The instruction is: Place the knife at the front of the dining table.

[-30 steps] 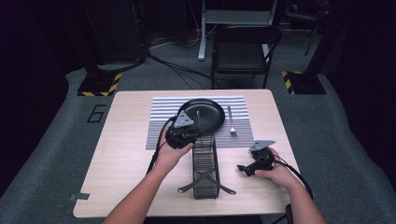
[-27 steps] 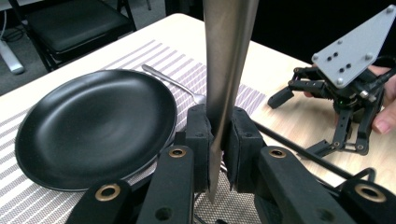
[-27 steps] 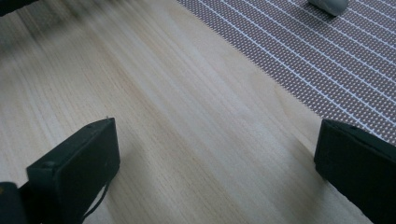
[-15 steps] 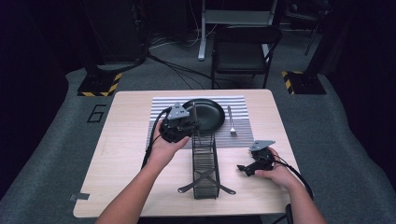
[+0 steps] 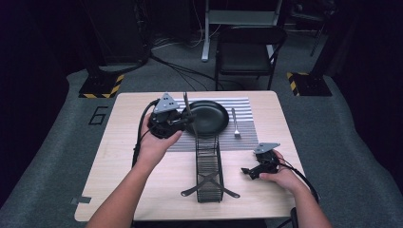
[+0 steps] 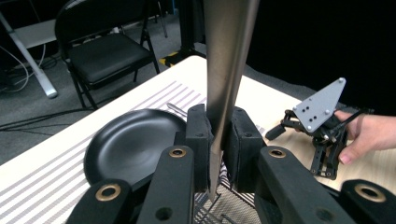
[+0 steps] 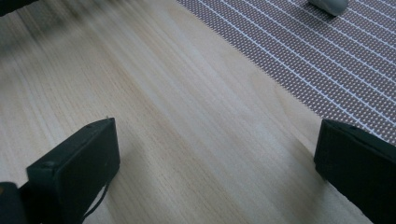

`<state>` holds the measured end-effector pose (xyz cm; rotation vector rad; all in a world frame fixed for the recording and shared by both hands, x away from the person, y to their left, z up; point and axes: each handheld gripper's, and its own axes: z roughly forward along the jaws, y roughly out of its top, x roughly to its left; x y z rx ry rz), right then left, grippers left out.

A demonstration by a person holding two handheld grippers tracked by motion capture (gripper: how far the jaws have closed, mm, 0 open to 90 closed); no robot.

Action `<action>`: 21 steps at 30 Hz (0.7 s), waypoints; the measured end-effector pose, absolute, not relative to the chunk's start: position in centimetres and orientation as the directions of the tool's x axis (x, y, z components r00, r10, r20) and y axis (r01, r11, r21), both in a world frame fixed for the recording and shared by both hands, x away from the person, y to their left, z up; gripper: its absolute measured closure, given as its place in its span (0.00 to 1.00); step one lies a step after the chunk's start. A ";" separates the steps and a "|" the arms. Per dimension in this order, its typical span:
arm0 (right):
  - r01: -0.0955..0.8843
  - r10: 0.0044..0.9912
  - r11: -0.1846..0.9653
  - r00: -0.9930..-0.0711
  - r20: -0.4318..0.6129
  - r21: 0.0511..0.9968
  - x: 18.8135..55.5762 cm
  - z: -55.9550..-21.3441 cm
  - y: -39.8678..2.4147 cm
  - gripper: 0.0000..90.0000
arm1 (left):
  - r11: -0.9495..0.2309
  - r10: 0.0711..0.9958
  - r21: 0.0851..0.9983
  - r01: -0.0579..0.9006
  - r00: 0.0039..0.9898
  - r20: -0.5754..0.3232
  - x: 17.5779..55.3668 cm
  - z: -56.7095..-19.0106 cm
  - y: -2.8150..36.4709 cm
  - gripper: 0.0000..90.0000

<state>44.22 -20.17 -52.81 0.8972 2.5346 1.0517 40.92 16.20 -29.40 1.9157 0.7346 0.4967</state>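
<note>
The left hand-held gripper [image 5: 186,118] is raised over the counter [image 5: 119,142], its jaws clamped on a flat metal blade, probably a knife [image 6: 224,70], which stands upright between the pads. The black plate [image 5: 209,116] lies on the striped mat [image 5: 247,107] at the gripper's 3 o'clock, just beside it; the wire rack [image 5: 208,166] stands at its 5 o'clock. The fork [image 5: 235,122] lies at 3 o'clock of the plate. The right hand-held gripper [image 5: 247,171] rests low on the wood, jaws wide apart and holding nothing.
</note>
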 end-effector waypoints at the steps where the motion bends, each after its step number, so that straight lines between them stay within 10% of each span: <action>1: 0.445 0.629 0.549 -0.778 0.002 0.708 44.2 -52.8 -20.2 0.00 | -0.325 0.682 0.904 0.277 0.731 0.022 40.8 -29.2 16.6 0.90; 21: 0.447 0.631 0.547 -0.776 0.002 0.708 44.2 -52.8 -20.1 0.00 | -0.286 0.805 0.892 0.350 0.593 0.025 44.0 -34.0 22.1 0.90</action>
